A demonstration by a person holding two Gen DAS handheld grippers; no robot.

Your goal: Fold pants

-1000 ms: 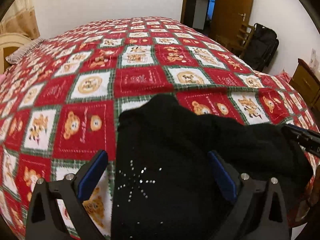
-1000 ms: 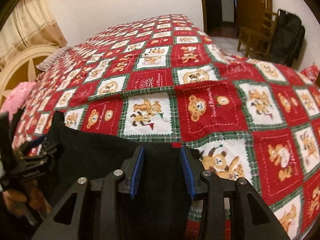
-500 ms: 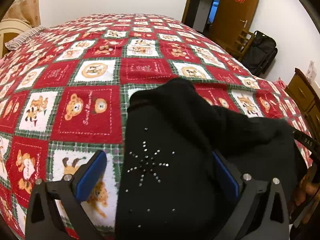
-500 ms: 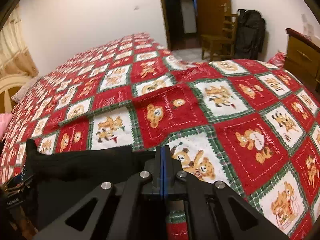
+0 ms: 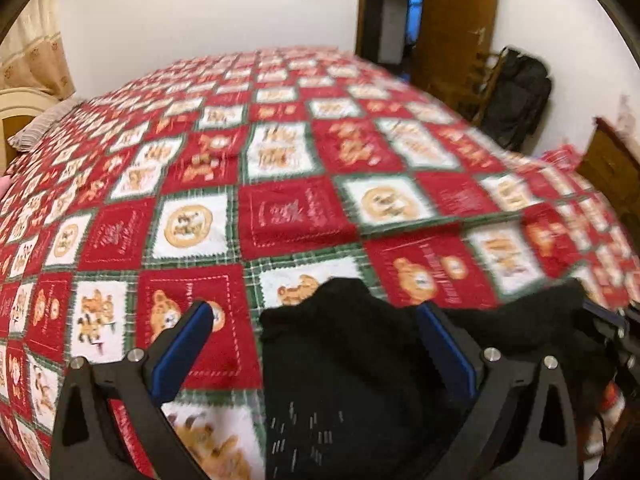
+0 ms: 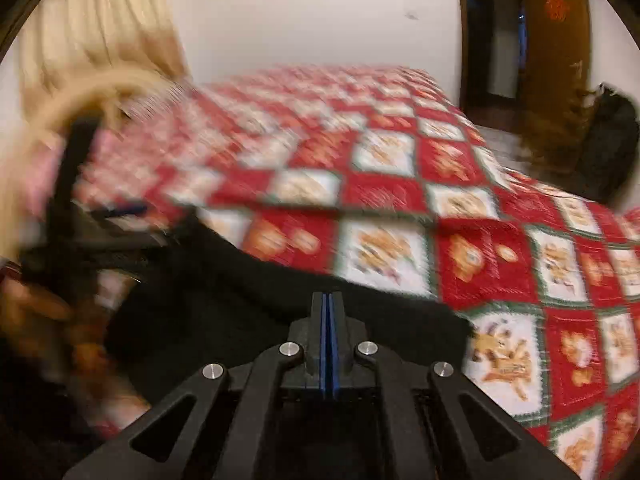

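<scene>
Pants on the near edge of the bed

The pants (image 5: 352,364) lie on the quilt (image 5: 288,208); a chair (image 5: 476,80) and backpack (image 5: 516,96) stand beyond the bed's right side.

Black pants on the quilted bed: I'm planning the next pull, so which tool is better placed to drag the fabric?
Right tool: shut at the black pants. Left tool is open, gripping nothing.

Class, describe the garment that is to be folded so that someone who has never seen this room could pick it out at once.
Start at the big bed covered by a red, white and green teddy-bear quilt. At its near edge lie the black pants, between the open left tongs and in front of the shut right tongs. They are the only plain black cloth on the patterned quilt, with small pale studs near the hem.
</scene>
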